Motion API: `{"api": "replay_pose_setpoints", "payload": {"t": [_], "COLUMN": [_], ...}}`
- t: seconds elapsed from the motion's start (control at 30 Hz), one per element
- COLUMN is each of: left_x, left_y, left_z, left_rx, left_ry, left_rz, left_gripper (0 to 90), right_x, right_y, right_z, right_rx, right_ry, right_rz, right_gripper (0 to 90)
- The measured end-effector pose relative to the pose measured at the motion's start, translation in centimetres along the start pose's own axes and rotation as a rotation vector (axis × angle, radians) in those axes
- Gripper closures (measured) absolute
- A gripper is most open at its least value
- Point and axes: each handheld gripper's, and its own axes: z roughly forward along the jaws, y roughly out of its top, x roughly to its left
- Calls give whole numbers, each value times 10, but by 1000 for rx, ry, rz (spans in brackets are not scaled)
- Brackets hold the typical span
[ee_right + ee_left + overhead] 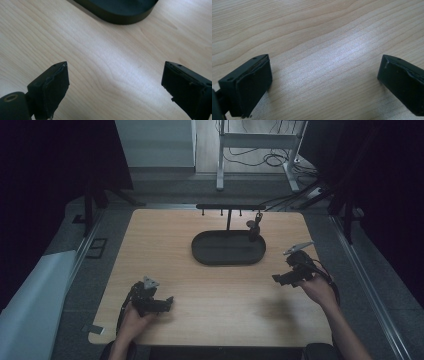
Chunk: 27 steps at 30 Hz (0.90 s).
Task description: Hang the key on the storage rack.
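From my remote station, the dark oval tray (228,254) sits at the far middle of the wooden desk (200,280), its basin apparently bare. A T-shaped rack (230,207) rises from its far edge, and a small dark object (255,227), too dim to identify, hangs at the rack's right end over the tray. My left gripper (167,302) rests at the near left, jaws spread wide over bare wood, holding nothing. My right gripper (277,278) hovers at the near right, well apart from the tray, jaws equally wide and empty.
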Motion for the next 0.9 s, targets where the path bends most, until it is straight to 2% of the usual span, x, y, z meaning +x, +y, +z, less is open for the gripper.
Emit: {"api": "replay_pose_setpoints", "payload": {"t": [0.5, 0.73, 0.9], "left_x": [0, -1, -1], "left_y": [0, 0, 0], "left_z": [0, 0, 0], "left_rx": [-2, -4, -4], "left_ry": [2, 3, 4], "left_rz": [-3, -10, -10], "left_gripper": [0, 0, 0], "right_x": [14, 22, 25], "right_y": [-50, -69, -78], "right_z": [16, 27, 34], "right_rx": [-48, -93, -88], "right_ry": [6, -4, 2], "right_rz": [48, 74, 85], "right_gripper": [74, 83, 83]}}
